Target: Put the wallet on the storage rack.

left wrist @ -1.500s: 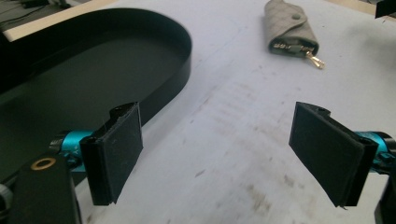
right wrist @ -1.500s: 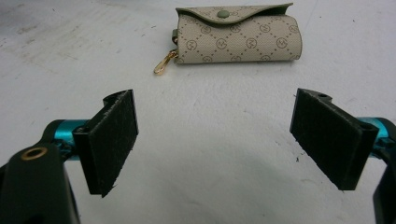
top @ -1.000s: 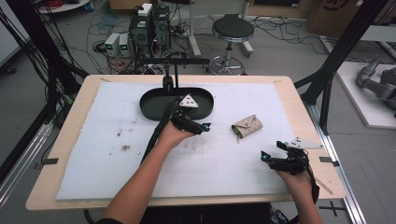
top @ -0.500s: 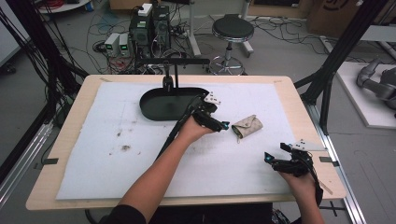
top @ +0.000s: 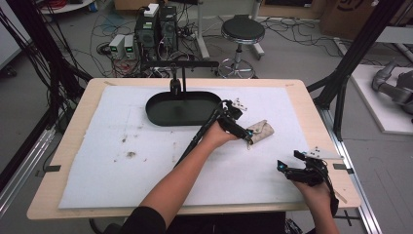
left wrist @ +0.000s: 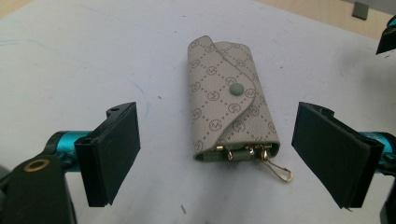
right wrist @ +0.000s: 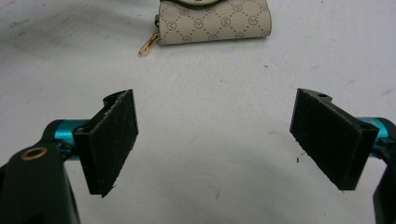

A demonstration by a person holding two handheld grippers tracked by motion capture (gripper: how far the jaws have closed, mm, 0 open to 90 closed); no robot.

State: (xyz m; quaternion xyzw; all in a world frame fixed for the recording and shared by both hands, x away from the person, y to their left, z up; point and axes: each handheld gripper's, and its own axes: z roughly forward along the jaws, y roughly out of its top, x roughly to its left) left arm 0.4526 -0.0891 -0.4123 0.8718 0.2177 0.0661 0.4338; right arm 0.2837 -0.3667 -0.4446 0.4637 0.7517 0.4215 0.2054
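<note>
Centre-right in the high view, the left hand-held gripper (top: 242, 135) hangs released, jaws either side of the beige key pouch (left wrist: 229, 104) on the table (top: 73, 195). Closing off-centre could catch its gold clip (left wrist: 278, 170) and twist it.

A wooden table (top: 73, 146) carries a white mat (top: 107, 180), on which a black oval tray (top: 160, 114) lies far centre and a beige key pouch (top: 260, 130) right of it
</note>
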